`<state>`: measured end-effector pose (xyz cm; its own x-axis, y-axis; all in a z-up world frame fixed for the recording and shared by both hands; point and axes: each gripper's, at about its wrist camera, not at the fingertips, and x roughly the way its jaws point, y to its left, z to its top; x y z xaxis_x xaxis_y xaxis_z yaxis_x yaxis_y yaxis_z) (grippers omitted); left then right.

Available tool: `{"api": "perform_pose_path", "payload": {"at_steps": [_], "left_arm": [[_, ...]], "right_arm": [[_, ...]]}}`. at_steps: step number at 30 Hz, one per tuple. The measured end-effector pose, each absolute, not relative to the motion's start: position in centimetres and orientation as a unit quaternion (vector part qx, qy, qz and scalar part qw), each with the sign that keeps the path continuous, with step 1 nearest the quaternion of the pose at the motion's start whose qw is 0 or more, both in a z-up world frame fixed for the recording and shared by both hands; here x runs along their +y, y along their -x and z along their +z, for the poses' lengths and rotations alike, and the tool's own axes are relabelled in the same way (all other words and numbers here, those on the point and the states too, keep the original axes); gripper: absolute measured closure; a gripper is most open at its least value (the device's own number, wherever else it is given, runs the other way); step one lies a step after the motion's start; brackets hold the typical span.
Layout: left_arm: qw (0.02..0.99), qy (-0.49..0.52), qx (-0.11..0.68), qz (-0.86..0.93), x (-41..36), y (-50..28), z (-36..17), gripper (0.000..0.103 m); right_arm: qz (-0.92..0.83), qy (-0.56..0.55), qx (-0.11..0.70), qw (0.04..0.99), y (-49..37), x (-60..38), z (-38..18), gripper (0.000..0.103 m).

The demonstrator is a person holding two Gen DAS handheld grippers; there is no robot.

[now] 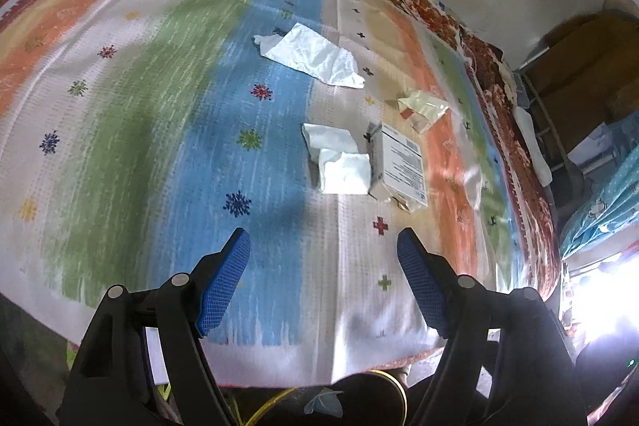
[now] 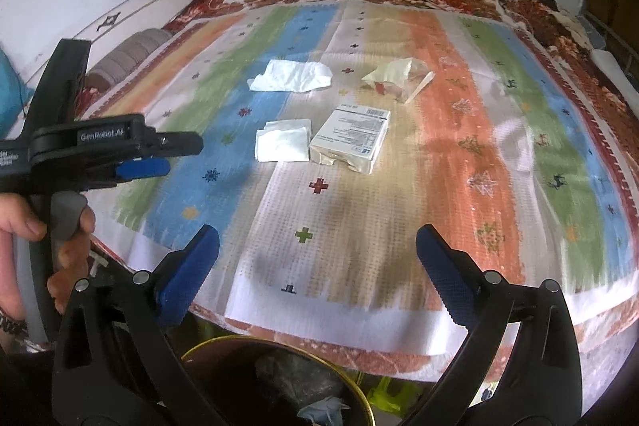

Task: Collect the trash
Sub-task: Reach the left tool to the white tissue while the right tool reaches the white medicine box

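The right gripper hangs over the near edge of the bed with its blue-padded jaws spread wide and nothing between them; the left gripper likewise stands with jaws apart and empty, and in the right wrist view it shows at nine o'clock, held by a hand on its grey handle. Beyond both, on the striped bedspread, lies the trash. Nearest, at twelve o'clock of the right gripper, a small white carton with printed text on its top face lies flat, its near end torn and crumpled. Touching its left side is a folded white tissue. Farther back, at eleven o'clock, a larger crumpled white tissue lies apart from these, and at one o'clock a crinkled, pale yellow and clear wrapper with a bit of red in it rests on the beige stripe. Nothing lies between the grippers and these pieces. Below the bed's edge, at six o'clock, a dark round bin with a yellow rim holds a scrap of pale blue. A grey ribbed bolster lies at the bed's far left, by the wall.
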<state>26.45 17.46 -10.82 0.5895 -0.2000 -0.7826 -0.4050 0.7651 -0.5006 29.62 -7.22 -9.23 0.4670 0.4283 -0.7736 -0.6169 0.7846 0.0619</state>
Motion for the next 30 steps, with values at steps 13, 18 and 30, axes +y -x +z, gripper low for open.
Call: {"api": "perform_pose_path", "payload": {"at_steps": [13, 18, 30], "left_arm": [[0.805, 0.385, 0.451, 0.021, 19.9, -30.3, -13.9, 0.048], [0.800, 0.390, 0.456, -0.003, 19.7, -32.3, -15.3, 0.048], [0.794, 0.389, 0.467, -0.020, 19.4, -34.5, -18.1, 0.068]], "right_arm": [[0.295, 0.104, 0.426, 0.849, -33.2, -4.3, -11.5, 0.009], [0.285, 0.102, 0.431, 0.850, -34.7, -3.6, -12.5, 0.009], [0.272, 0.105, 0.432, 0.854, -37.7, -2.1, -13.9, 0.009]]}}
